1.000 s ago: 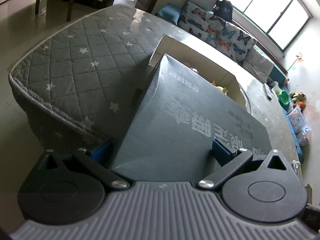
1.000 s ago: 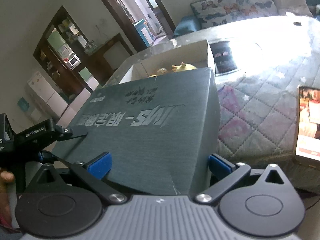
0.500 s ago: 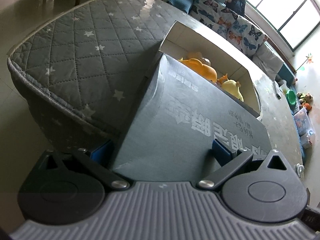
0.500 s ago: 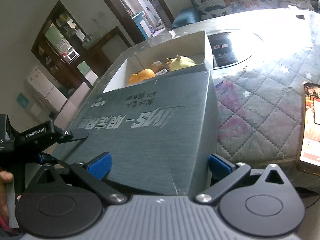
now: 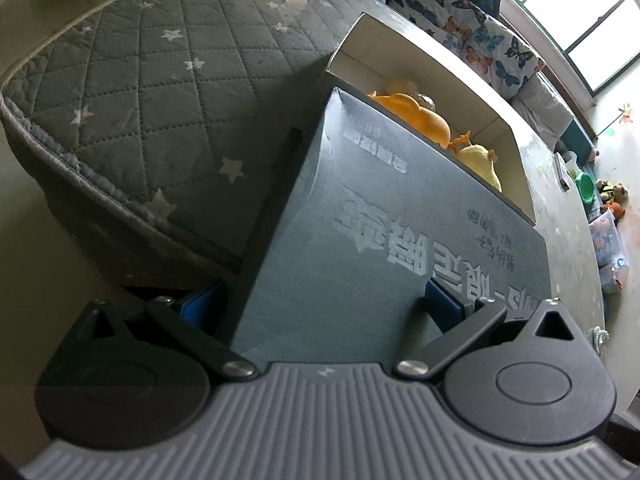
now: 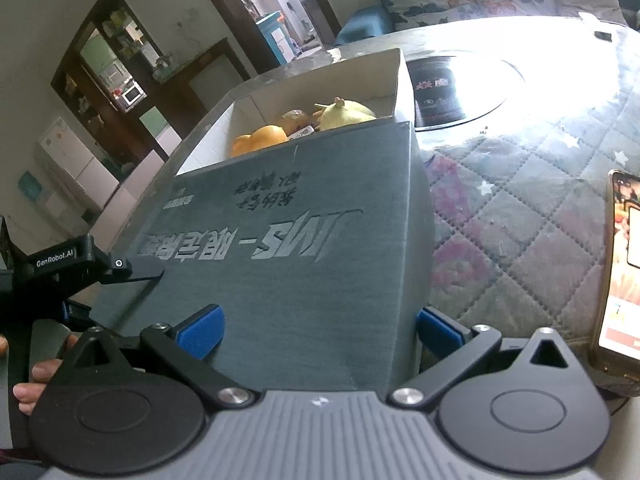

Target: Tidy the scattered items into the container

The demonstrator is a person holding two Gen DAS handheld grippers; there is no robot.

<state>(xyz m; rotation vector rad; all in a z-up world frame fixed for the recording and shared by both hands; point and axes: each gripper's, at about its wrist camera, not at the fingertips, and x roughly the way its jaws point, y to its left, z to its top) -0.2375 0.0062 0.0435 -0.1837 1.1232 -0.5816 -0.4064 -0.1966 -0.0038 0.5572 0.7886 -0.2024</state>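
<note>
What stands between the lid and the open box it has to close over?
Nothing visible does. The dark lid sits between both grippers' jaws, its far edge already at the box. The orange toy and yellow toy poke near rim height, which might catch it.

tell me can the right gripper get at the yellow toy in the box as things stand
Probably not. The right gripper is shut on the dark lid, which slopes between it and the yellow toy in the box.

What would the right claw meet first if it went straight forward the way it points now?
The dark lid already sits between the right claw pads, so it would press into that lid first; beyond it lies the open box of toys.
</note>
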